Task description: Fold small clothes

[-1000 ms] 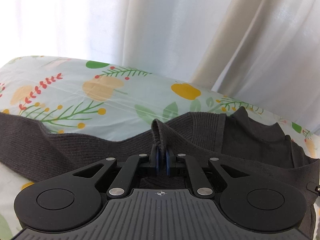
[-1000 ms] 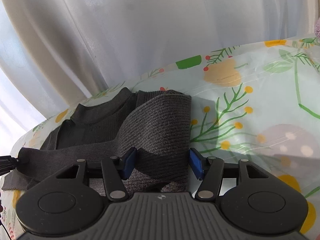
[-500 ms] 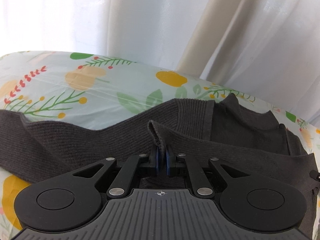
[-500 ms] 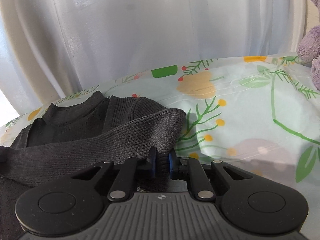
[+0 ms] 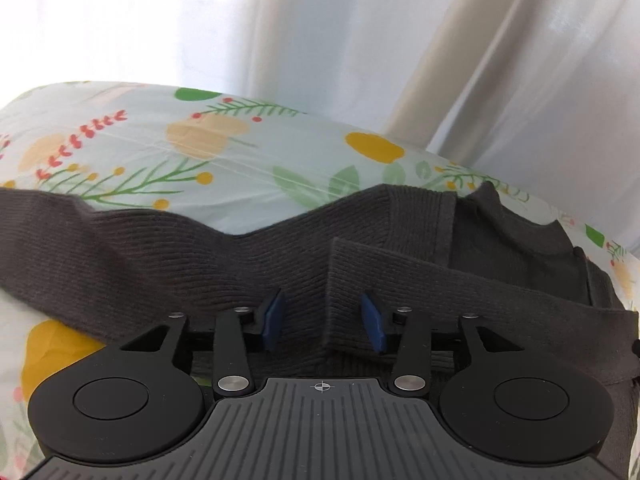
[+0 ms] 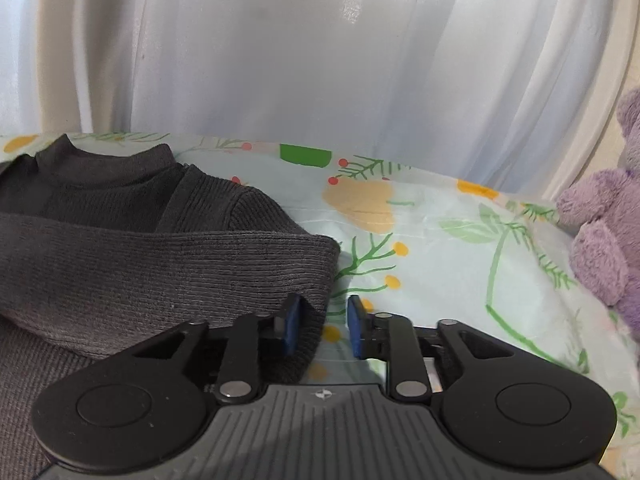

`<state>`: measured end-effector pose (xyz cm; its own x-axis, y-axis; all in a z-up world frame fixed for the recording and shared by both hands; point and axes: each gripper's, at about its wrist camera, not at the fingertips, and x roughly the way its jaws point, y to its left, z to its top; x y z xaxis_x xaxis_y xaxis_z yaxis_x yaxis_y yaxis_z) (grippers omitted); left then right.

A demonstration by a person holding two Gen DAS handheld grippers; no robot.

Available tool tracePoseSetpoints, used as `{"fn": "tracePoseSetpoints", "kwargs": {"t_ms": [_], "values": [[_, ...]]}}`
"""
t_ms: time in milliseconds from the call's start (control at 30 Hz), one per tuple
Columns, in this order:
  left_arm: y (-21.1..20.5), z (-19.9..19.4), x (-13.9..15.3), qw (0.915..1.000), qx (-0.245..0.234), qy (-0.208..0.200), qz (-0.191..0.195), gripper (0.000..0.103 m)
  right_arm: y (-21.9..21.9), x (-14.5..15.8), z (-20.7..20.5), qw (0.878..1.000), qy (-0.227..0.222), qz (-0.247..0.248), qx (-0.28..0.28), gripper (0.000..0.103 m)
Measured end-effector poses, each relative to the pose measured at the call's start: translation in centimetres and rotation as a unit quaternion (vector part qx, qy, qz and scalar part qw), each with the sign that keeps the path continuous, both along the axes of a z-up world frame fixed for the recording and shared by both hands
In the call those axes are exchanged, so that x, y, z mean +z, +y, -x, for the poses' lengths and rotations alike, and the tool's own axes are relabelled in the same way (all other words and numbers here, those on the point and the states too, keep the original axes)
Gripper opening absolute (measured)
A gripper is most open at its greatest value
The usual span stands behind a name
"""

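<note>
Both claws hover low over a bed dressed in a pale mint floral sheet point(image 5: 248, 148), printed with yellow blossoms, green sprigs and red berries. Behind it, filling the far side of both views, hang sheer white curtains point(image 6: 300, 60) with daylight glowing through, and a beige drape point(image 5: 452, 64) falls in folds beyond the left claw, up and to its right.

The left claw point(image 5: 322, 322) has its blue pads spread apart, gripping nothing. Directly between and just ahead of them lies the dark grey ribbed sweater point(image 5: 200, 256), spread flat on the sheet. One sleeve point(image 5: 440, 280) is laid across the body, its cuff end sitting between the pads, the fabric running off to the claw's right. The collar sits further ahead and to the right.

The right claw point(image 6: 322, 328) is parted too, holding nothing. The folded bend of the sleeve point(image 6: 240, 264) sits just ahead and to its left, its edge lying against the left pad, while bare sheet shows between the pads and off to the right. The sweater's collar point(image 6: 100, 164) lies ahead on the far left. Well off to the claw's right, at the frame's edge, sits a purple plush toy point(image 6: 604, 240) on the bed.
</note>
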<state>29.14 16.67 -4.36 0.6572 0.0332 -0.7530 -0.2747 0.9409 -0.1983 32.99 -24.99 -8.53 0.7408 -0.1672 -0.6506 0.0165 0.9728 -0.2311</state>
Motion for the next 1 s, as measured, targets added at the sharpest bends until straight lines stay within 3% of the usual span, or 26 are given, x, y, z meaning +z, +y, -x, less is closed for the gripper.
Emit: {"fn": "tracePoseSetpoints", "kwargs": {"t_ms": [33,100,167,267,333,433,533,667,767,867,1000], "values": [[1.0,0.8,0.4,0.9999,0.013,-0.005,0.006,0.051,0.1,0.3,0.3,1.000,-0.007,0.011,-0.006,0.035],[3.4,2.5,1.1,0.9985,0.048,-0.012,0.023,0.067,0.4,1.1,1.4,0.999,-0.026,0.028,-0.009,0.037],[6.5,4.8,1.7,0.9931,0.111,-0.023,0.028,0.078,0.7,2.2,2.9,0.999,-0.043,0.013,0.003,0.038],[11.2,7.6,1.8,0.9816,0.181,-0.036,0.048,0.078,1.7,3.1,4.8,0.996,-0.040,-0.059,0.047,0.046],[14.7,9.1,1.4,0.9667,0.243,-0.039,0.071,0.078,2.6,3.2,5.5,0.991,-0.022,-0.108,0.072,0.047],[19.0,11.0,0.3,0.9378,0.320,-0.066,0.116,0.075,3.7,3.4,6.5,0.981,-0.007,-0.173,0.088,0.047],[22.4,12.1,-1.2,0.9095,0.372,-0.086,0.166,0.064,4.0,3.7,7.2,0.966,0.004,-0.241,0.097,0.047],[25.1,13.0,-1.8,0.8783,0.404,-0.128,0.222,0.059,4.9,4.2,8.3,0.964,0.011,-0.243,0.108,0.047],[26.4,13.0,-2.3,0.8640,0.424,-0.139,0.233,0.049,4.8,4.5,8.9,0.965,0.010,-0.238,0.106,0.047],[27.4,12.9,-2.8,0.8527,0.431,-0.157,0.250,0.046,4.4,4.4,8.9,0.963,0.019,-0.249,0.097,0.047],[28.2,12.6,-3.5,0.8450,0.438,-0.159,0.262,0.022,4.4,4.1,8.8,0.964,0.028,-0.251,0.086,0.047]]}}
